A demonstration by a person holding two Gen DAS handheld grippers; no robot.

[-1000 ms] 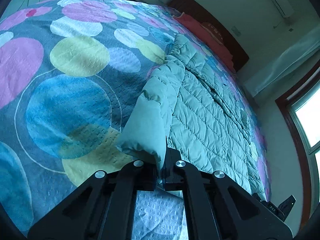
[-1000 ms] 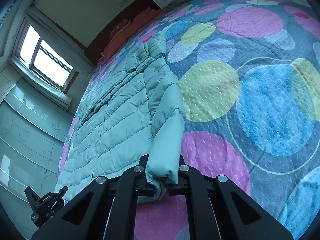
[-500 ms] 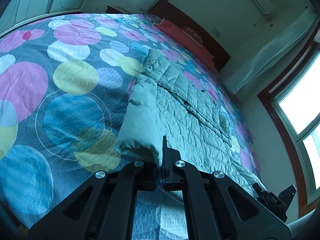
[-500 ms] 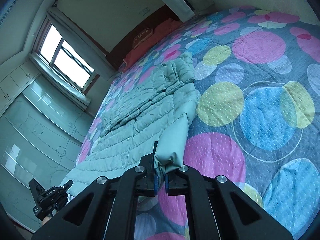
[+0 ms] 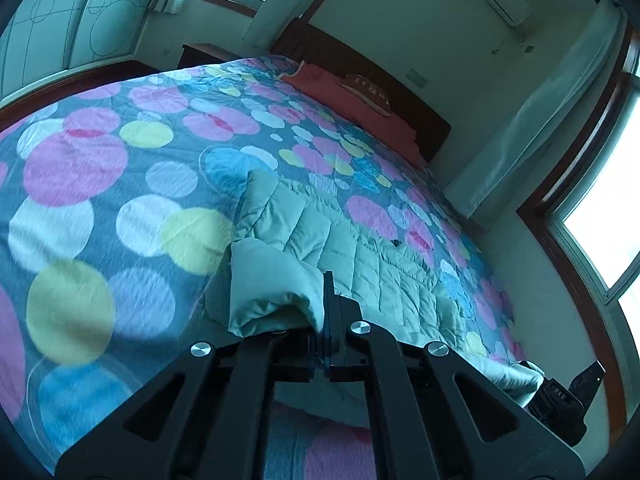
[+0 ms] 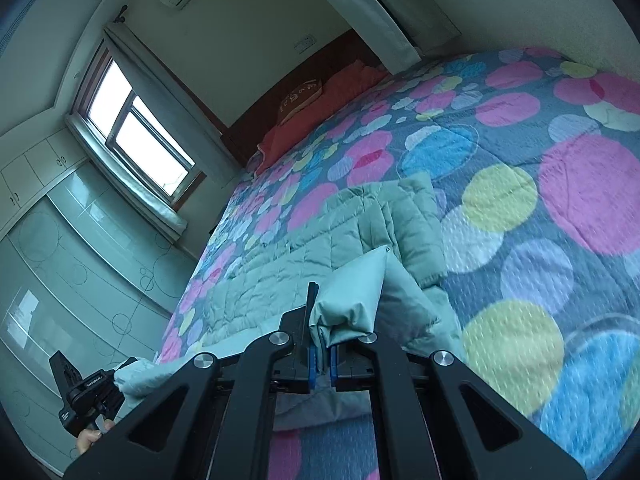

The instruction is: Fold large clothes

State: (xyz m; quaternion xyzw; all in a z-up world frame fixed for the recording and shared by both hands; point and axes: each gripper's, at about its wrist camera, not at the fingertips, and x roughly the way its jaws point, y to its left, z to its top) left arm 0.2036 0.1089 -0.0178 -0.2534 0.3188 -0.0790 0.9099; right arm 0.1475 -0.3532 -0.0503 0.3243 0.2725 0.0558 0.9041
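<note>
Raised since a second ago: one jacket [image 5: 360,264] hem, lifted off the bed [image 5: 80,168].
Two grippers, left [image 5: 324,320] and right [image 6: 320,332], are clamped on its near corners; wide bedspread lies clear beyond.

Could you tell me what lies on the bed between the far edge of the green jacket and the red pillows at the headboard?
Only bare spotted bedspread separates the jacket from the red pillows; both wrist views show this.
</note>
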